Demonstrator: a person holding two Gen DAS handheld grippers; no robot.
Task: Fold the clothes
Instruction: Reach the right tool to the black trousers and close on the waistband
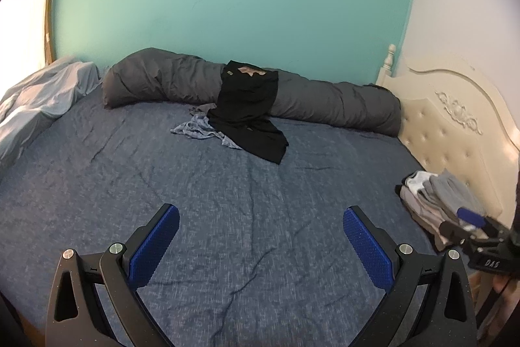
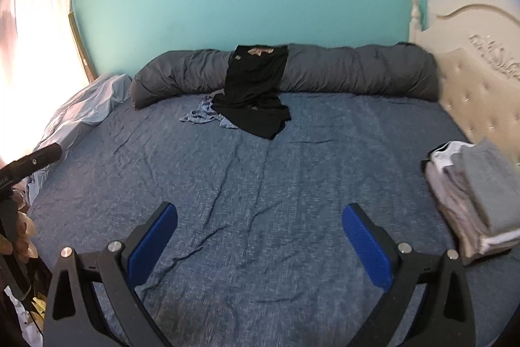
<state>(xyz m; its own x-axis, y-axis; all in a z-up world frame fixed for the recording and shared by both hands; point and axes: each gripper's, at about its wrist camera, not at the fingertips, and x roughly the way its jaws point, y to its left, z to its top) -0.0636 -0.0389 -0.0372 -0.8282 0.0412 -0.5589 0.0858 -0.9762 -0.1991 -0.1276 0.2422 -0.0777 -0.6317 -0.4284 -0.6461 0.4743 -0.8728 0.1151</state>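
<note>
Both grippers, left gripper (image 1: 261,244) and right gripper (image 2: 259,243), hover with fingers spread wide and empty above the blue bedsheet (image 1: 227,217). Folded clothes (image 2: 474,194) sit stacked beside the headboard (image 2: 481,80). Farther off, a black garment (image 1: 248,106) drapes unfolded over the grey bolster (image 1: 156,80), a crumpled pale-blue piece (image 1: 200,129) beside it; judging by this, reaching for one comes next
</note>
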